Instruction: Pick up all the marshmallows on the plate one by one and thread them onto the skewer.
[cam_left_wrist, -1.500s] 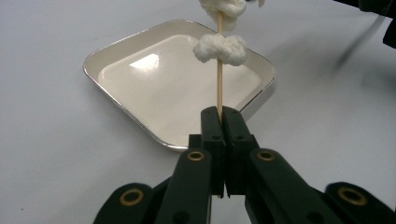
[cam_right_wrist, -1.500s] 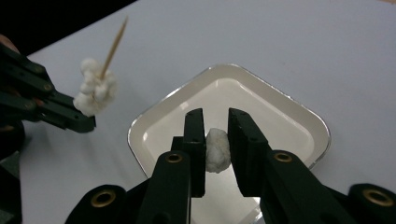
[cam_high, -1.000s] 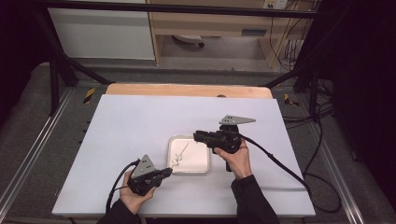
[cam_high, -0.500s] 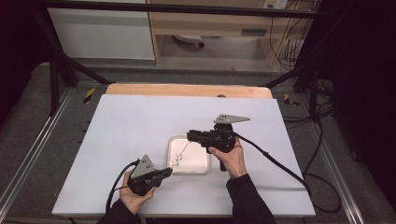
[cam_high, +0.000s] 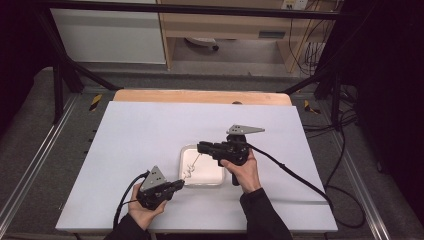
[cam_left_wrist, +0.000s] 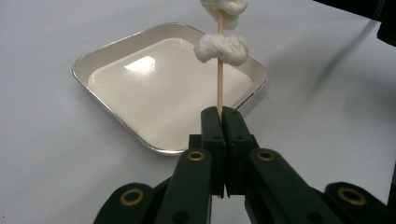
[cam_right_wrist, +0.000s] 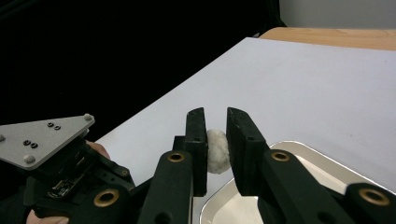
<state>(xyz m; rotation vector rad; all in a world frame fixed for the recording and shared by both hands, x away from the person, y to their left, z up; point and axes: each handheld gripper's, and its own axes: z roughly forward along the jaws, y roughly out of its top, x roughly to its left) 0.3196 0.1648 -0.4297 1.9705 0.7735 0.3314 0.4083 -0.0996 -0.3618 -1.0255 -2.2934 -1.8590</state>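
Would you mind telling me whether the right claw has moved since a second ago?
Yes: the right claw has shifted slightly left across the tray, toward the skewer.

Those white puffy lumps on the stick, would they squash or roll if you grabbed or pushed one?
Probably squashy: the white lump sits between the right gripper jaws looking fluffy and rounded. Likely light. Threaded on the thin skewer, the lumps shouldn't roll.

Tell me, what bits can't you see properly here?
- Top of the stick: cut off by the upper edge in the left gripper view, through the top puff.
- Puff in the right gripper: its jaws cover both sides.
- Stick and puffs in the high view: too small.
- Tray: cut off at the bottom in the right gripper view.
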